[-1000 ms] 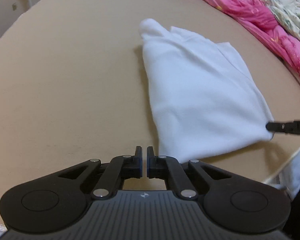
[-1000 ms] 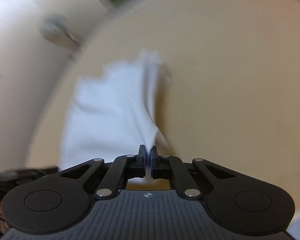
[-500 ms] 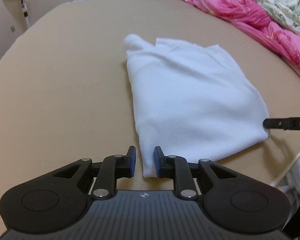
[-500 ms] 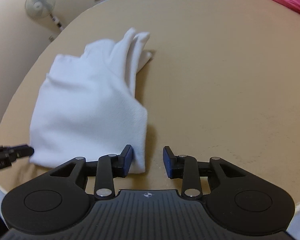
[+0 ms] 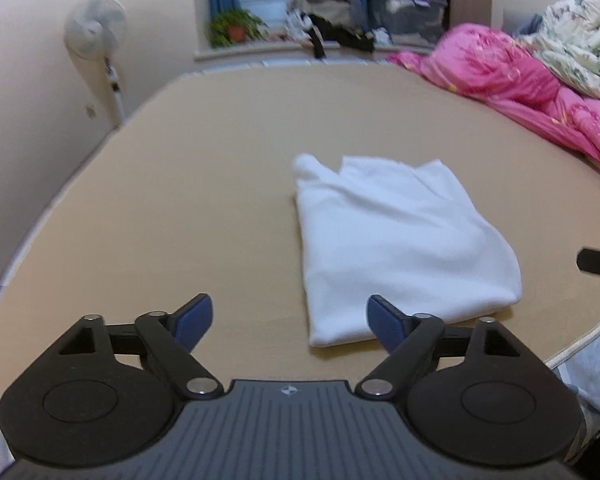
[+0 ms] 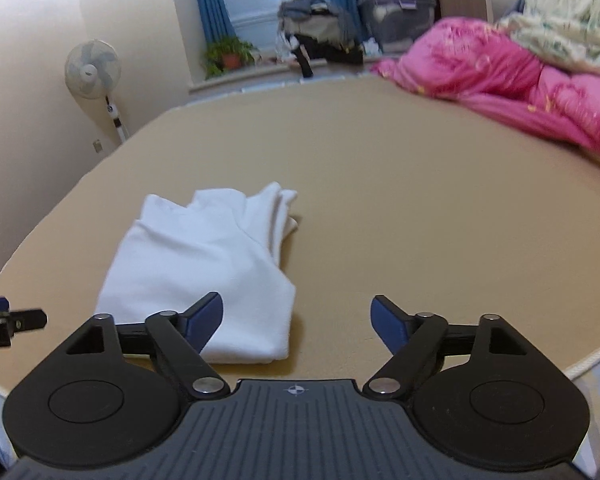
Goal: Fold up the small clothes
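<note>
A small white garment [image 5: 396, 240] lies folded flat on the tan bed surface [image 5: 204, 184], its near corners toward me. My left gripper [image 5: 288, 314] hovers above and just short of the garment's near left corner; its jaws are opening wide with nothing between them. The right gripper's finger [image 5: 596, 265] shows at the right edge. In the right wrist view the same garment [image 6: 204, 268] lies left of centre. My right gripper [image 6: 296, 316] is raised off its near right corner, jaws opening, with only bare surface between them. The left gripper's finger [image 6: 24, 319] shows at the left edge.
A pink quilt [image 5: 520, 92] and a floral blanket [image 5: 580, 44] are heaped along the right side. The bed's near edge [image 5: 580, 344] runs at lower right. A standing fan [image 6: 94, 68], a potted plant [image 6: 228, 54] and a piled window sill [image 5: 340, 28] lie beyond.
Both grippers were shut on the garment's near corners; they let go, opened wide and lifted back, so the garment now lies released and the room beyond shows.
</note>
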